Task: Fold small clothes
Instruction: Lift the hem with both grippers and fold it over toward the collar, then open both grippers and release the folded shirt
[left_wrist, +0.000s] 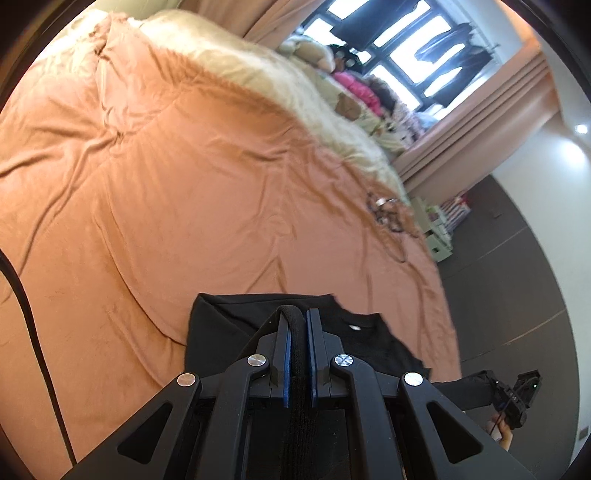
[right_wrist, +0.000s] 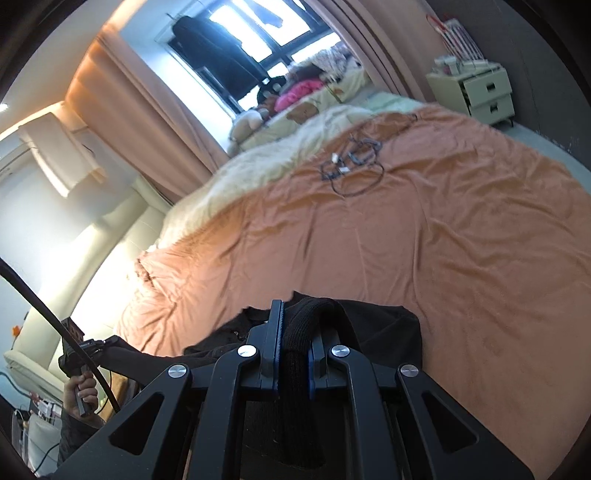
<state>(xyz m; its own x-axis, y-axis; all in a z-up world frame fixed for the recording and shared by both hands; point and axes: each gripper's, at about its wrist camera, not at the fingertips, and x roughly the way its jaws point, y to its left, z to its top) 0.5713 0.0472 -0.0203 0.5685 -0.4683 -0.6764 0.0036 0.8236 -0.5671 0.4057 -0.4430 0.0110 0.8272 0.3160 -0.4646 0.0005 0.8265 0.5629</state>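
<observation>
Left gripper (left_wrist: 298, 325): jaws narrow, pinching a ribbed edge of the black garment (left_wrist: 236, 314).
Right gripper (right_wrist: 295, 321): jaws narrow, clamped on a thicker ribbed band of the same garment (a hem or cuff; which cannot be told).
Garment position: at the near edge of the orange bedspread (left_wrist: 166, 177), partly lifted between the two grippers, the remainder draped on the bed.
Surroundings: tangled cables (right_wrist: 351, 166) lie well apart, farther up the bedspread; cream blanket (left_wrist: 266, 74) beyond.
Step in hand: probably carrying or spreading the garment before a fold.
Next move: likely lowering both edges evenly onto open bedspread, keeping the cloth taut to avoid creases.
</observation>
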